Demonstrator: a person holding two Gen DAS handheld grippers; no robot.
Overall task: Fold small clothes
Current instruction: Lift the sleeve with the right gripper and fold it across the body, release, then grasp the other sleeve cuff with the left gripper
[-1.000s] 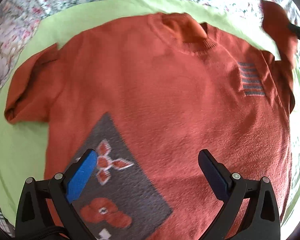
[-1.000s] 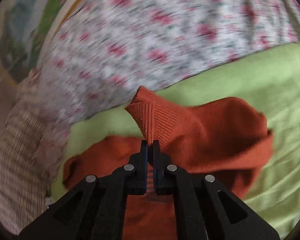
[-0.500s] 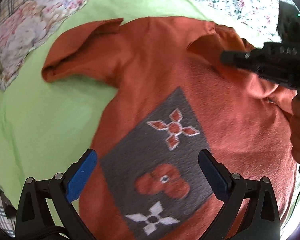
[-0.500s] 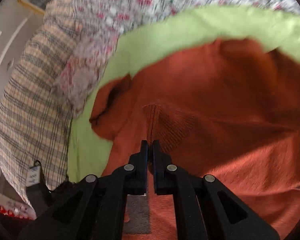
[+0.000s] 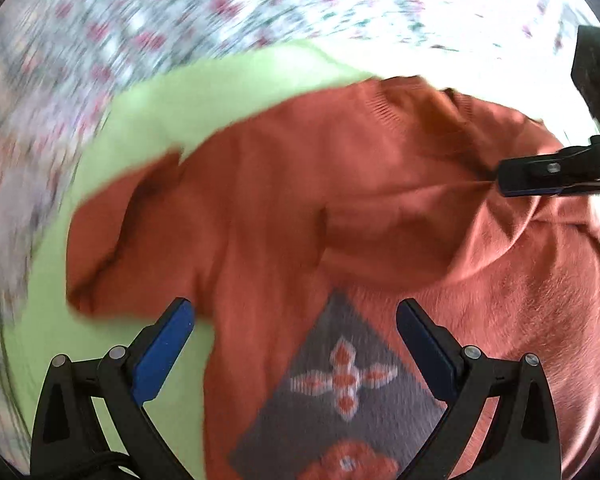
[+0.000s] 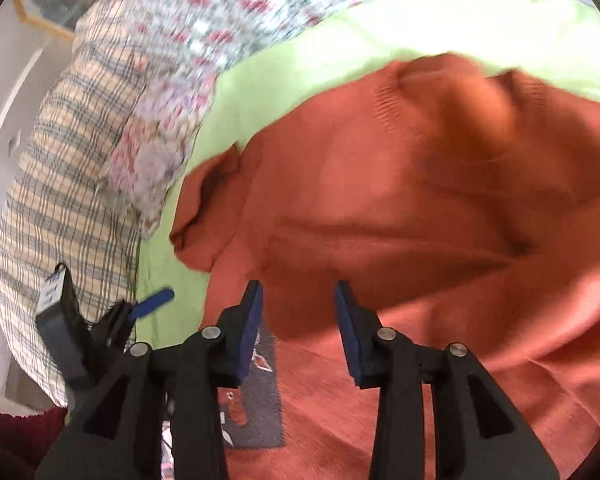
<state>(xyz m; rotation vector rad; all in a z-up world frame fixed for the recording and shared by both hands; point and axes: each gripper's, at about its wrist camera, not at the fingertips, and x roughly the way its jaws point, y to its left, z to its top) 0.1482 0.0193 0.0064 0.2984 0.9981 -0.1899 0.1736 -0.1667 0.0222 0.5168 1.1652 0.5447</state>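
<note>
Rust-orange knit sweater (image 5: pixel 340 216) spread on a lime-green sheet (image 5: pixel 148 128) over the floral bedspread (image 5: pixel 100 40), plaid pillow (image 6: pixel 60 184) alongside. One sleeve folded across the chest, above the grey flower patch (image 5: pixel 340 392). Left tool (image 5: pixel 294 344) wide open, holding nothing; right tool (image 6: pixel 298 320) partly open, empty.

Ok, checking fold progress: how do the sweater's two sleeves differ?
The spread sleeve lies out on the green sheet; the folded sleeve lies across the chest of the sweater. The spread sleeve is away from the right gripper; the folded sleeve sits just ahead of it. Both are rust-orange knit.
</note>
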